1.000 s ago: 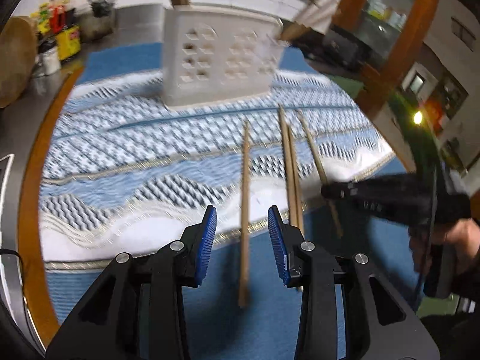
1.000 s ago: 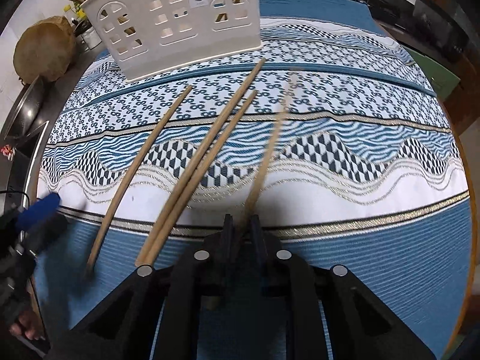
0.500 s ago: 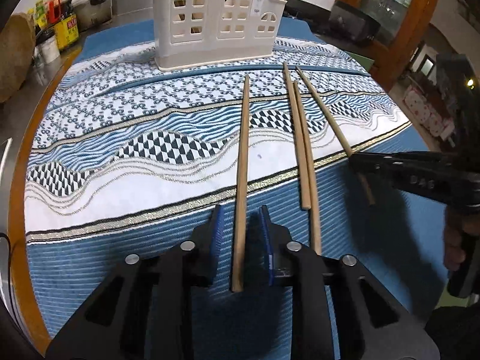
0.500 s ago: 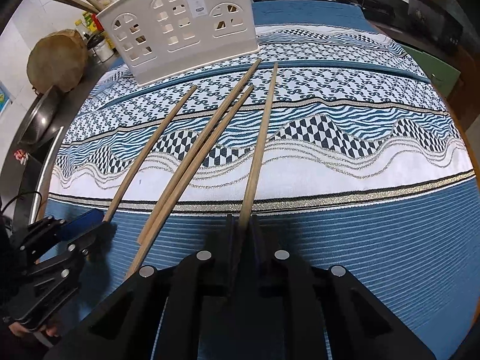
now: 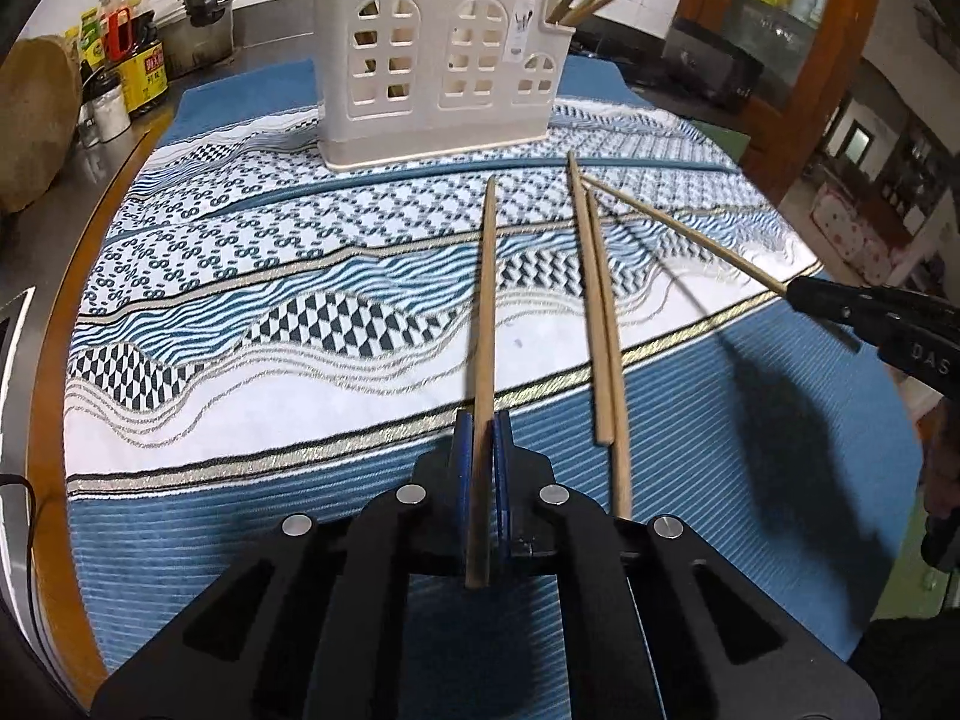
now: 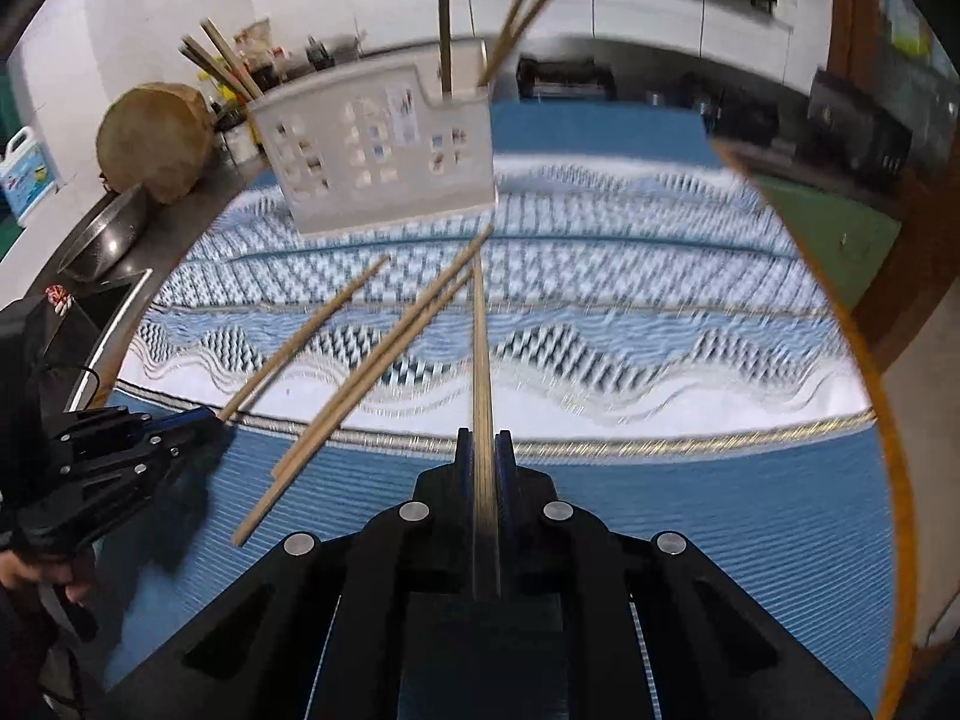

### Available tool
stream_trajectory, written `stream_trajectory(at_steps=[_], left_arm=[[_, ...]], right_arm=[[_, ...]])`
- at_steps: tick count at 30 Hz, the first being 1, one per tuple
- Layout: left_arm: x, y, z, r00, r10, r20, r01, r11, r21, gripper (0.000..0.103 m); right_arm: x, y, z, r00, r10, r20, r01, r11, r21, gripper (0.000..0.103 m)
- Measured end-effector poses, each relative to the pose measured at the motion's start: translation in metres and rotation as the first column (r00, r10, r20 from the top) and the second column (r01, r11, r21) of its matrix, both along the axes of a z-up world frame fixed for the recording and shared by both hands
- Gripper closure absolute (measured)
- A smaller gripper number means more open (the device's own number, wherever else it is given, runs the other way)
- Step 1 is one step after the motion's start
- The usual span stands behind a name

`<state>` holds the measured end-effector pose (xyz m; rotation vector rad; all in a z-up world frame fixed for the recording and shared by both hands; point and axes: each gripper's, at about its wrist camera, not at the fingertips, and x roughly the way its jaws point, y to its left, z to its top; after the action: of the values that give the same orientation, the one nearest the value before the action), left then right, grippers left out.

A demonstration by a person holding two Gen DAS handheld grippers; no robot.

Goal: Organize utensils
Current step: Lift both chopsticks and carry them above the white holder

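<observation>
The table (image 5: 54, 396) carries a patterned cloth (image 5: 270, 300) with the holder (image 5: 438, 66) upright at its far side, slots up to take chopsticks. Two loose chopsticks (image 5: 600, 312) lie between the tools. Left tool (image 5: 480, 438) has just clamped one chopstick (image 5: 487, 300) near its end; right tool (image 6: 483, 450) is clamped on another (image 6: 480, 336), its tip aimed toward the holder

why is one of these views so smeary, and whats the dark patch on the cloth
Right wrist view: motion blur streaks the tablecloth and utensil holder. Left wrist view: sharp, with fisheye bending at the edges; the dark patch is the right gripper's shadow.
</observation>
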<state>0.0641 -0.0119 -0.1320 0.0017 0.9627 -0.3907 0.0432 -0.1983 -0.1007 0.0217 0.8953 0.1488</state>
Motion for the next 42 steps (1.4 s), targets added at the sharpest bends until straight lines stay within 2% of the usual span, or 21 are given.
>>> stream_trajectory(at_steps=[4, 13, 22, 31, 38, 42], left_arm=[[0.000, -0.001, 0.014, 0.999, 0.014, 0.032, -0.013, 1.000, -0.025, 0.097], [0.007, 0.001, 0.070, 0.978, 0.053, 0.202, -0.036, 0.996, -0.086, 0.098], [0.030, -0.004, 0.111, 0.959, 0.035, 0.281, -0.006, 0.995, -0.103, 0.098], [0.058, 0.000, 0.166, 0.939, 0.006, 0.344, 0.039, 0.992, -0.123, 0.098], [0.069, 0.004, 0.202, 0.915, 0.009, 0.404, 0.048, 0.991, -0.129, 0.098], [0.073, 0.011, 0.231, 0.883, 0.030, 0.469, 0.045, 0.988, -0.147, 0.098]], right_arm=[[0.000, -0.004, 0.024, 0.998, 0.018, 0.065, -0.018, 1.000, 0.009, 0.096], [0.018, -0.007, 0.089, 0.967, 0.079, 0.243, -0.083, 0.997, 0.005, 0.096], [0.051, -0.003, 0.132, 0.941, 0.150, 0.302, -0.165, 0.986, 0.022, 0.096], [0.095, -0.006, 0.186, 0.914, 0.192, 0.358, -0.218, 0.975, 0.034, 0.096], [0.125, 0.003, 0.219, 0.893, 0.210, 0.399, -0.249, 0.967, 0.049, 0.096], [0.140, 0.008, 0.226, 0.883, 0.208, 0.420, -0.244, 0.969, 0.033, 0.096]])
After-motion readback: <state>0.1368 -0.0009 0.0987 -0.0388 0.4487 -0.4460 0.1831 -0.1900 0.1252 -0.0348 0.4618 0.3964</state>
